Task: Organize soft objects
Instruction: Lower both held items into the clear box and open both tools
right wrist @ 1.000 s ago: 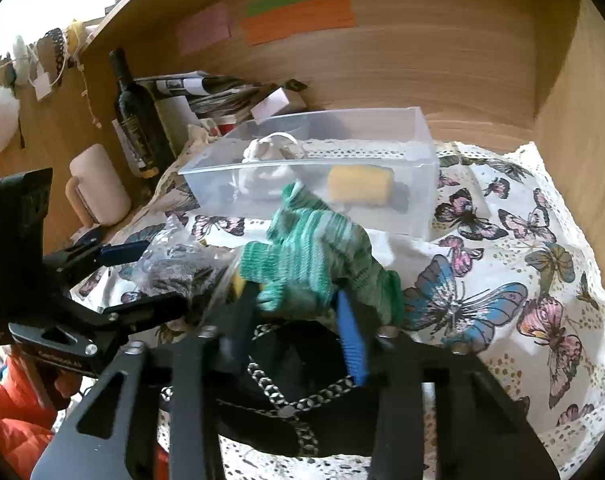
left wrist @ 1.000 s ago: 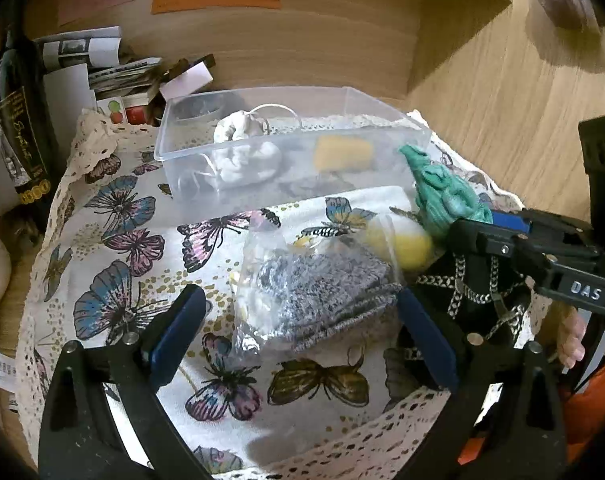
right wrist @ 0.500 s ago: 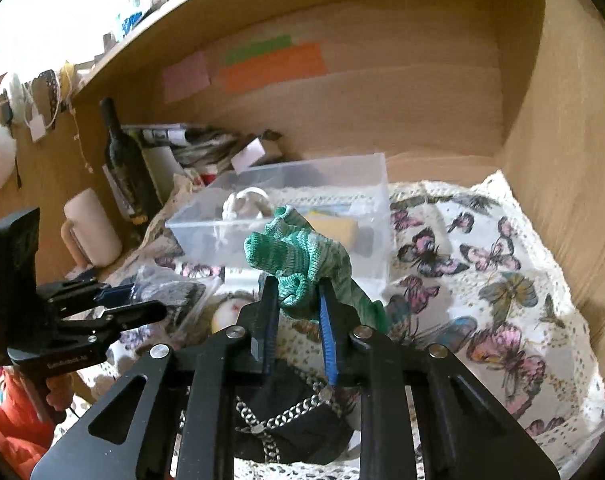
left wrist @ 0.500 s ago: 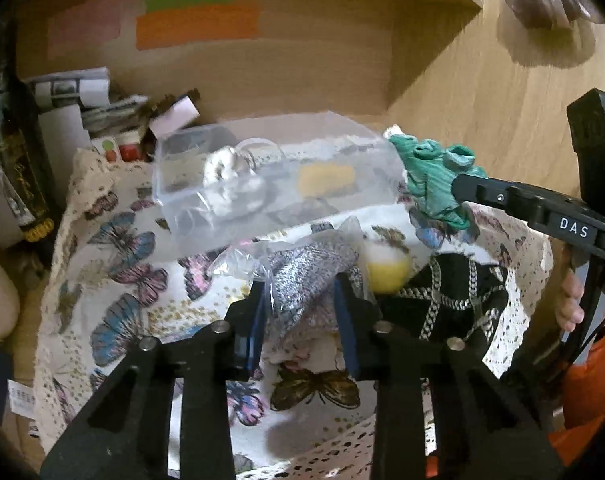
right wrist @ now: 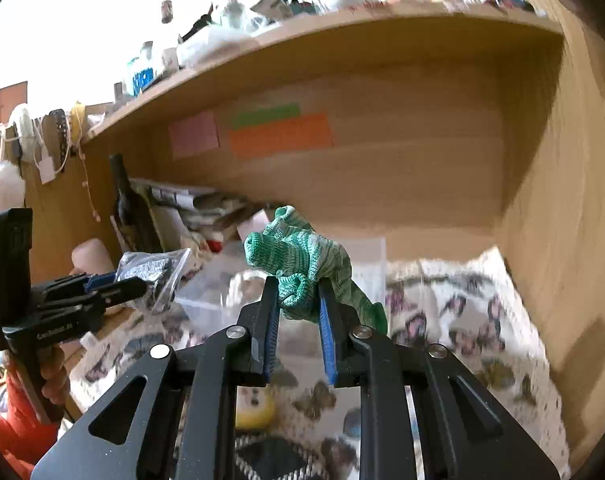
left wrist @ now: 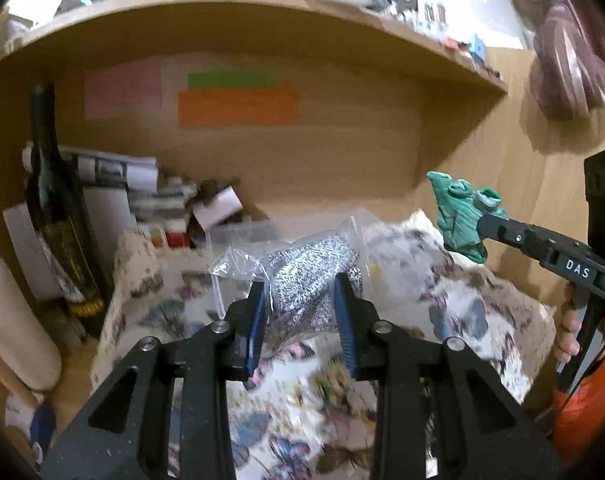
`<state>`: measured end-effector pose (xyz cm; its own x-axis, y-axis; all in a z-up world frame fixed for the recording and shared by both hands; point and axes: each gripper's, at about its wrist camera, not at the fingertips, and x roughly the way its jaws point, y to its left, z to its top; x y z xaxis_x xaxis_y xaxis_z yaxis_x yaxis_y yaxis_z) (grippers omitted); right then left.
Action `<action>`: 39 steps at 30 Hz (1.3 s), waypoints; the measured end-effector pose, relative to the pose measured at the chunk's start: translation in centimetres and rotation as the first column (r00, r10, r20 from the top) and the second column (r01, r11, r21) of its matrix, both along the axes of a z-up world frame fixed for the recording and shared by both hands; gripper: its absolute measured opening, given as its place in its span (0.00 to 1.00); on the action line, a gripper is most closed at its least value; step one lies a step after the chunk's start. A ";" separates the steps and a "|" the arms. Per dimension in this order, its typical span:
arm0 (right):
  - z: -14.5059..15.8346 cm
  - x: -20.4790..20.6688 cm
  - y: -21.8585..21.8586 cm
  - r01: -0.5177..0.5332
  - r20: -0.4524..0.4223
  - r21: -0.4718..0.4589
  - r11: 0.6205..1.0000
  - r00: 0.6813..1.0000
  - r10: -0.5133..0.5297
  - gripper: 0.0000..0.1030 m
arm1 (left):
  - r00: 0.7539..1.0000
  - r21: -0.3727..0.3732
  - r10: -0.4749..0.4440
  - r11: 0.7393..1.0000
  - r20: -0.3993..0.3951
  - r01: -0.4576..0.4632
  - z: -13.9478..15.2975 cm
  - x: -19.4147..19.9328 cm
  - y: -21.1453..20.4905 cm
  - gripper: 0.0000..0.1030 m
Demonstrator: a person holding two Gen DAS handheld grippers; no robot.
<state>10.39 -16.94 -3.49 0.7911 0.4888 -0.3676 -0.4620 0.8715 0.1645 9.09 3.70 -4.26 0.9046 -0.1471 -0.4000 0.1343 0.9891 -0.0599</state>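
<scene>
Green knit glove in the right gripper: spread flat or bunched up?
Bunched up. The green knit glove is crumpled between the right gripper fingers, tail drooping.

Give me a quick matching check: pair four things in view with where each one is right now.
Things:
1. green glove
2. bagged grey knit
3. wine bottle
4. yellow ball

Places:
A. standing at the left, by the papers
B. held up in the left gripper
C. on the butterfly cloth, below the right gripper
D. held up in the right gripper

Pairs: 1-D, 2-B, 3-A, 4-C
</scene>
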 end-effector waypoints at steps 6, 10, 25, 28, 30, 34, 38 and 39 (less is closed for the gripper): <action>1.0 2.7 1.5 -0.013 0.024 -0.020 1.000 1.000 0.013 0.16 | 1.000 0.020 0.030 0.999 -0.006 -0.030 0.8 3.0 0.8 0.31; 0.9 4.8 3.0 -0.039 0.003 -0.050 0.998 0.999 0.039 0.16 | 0.998 0.034 0.040 0.999 -0.053 -0.039 0.2 5.6 1.4 0.31; -4.7 11.0 8.1 -0.159 -0.241 -0.195 0.968 0.964 0.110 0.16 | 0.974 0.068 0.061 0.997 -0.217 -0.047 -4.4 11.9 1.1 0.32; -5.5 11.7 8.5 -0.175 -0.277 -0.208 0.962 0.954 0.113 0.16 | 0.972 0.084 0.060 0.996 -0.228 -0.042 -4.9 12.2 0.8 0.32; -5.9 12.1 8.7 -0.188 -0.298 -0.209 0.960 0.947 0.121 0.20 | 0.972 0.101 0.064 0.994 -0.227 -0.042 -5.1 12.2 0.6 0.34; -6.5 12.2 9.1 -0.208 -0.313 -0.232 0.950 0.941 0.129 0.21 | 0.968 0.104 0.057 0.994 -0.246 -0.032 -5.5 12.3 0.4 0.48; -6.5 11.7 9.0 -0.210 -0.301 -0.250 0.945 0.945 0.131 0.36 | 0.966 0.094 0.054 0.995 -0.252 -0.031 -5.4 11.9 0.6 0.57; -6.3 11.5 9.0 -0.207 -0.291 -0.252 0.945 0.948 0.130 0.43 | 0.967 0.090 0.050 0.996 -0.250 -0.028 -5.2 11.7 0.6 0.59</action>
<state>21.91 -7.96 -9.82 0.5596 0.4546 -0.6930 -0.5784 0.8131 0.0663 20.75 4.32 -9.48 0.7778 -0.0693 -0.6247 0.0867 0.9962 -0.0026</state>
